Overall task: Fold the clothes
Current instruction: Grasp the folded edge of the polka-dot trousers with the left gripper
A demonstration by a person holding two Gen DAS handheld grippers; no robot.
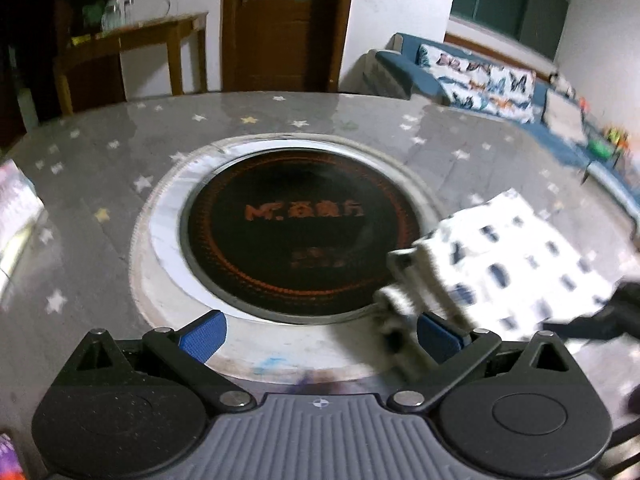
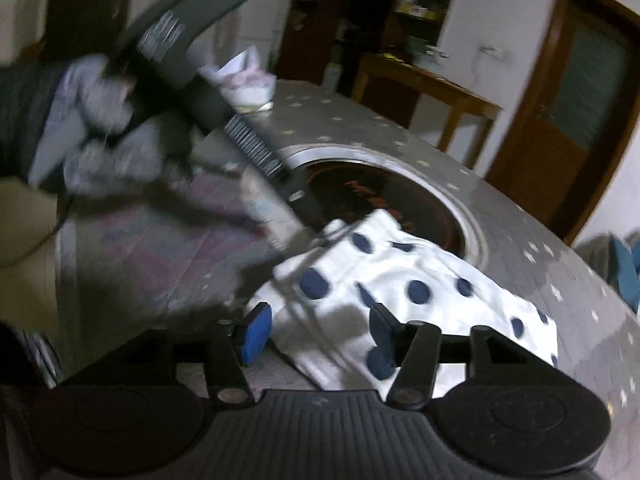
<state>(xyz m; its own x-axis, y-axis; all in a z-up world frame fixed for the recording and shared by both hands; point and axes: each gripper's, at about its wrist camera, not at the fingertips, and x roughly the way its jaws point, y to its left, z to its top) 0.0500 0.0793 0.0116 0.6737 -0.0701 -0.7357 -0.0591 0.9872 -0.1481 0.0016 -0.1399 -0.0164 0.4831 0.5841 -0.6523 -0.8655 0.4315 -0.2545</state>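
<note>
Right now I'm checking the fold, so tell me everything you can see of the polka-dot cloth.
The polka-dot cloth is white, soft-looking fabric with dark blue dots. It lies folded in a compact stack of layers on the grey star-patterned table, one corner overlapping the round black cooktop. The open right claw straddles its near edge without pinching it.

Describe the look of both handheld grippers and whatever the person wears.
Each gripper, left gripper and right gripper, has a ribbed grey body, black linkage arms with silver pivot pins, two round black discs and blue pads. The right wrist view shows the other hand in a light grey glove with a dark sleeve.
</note>
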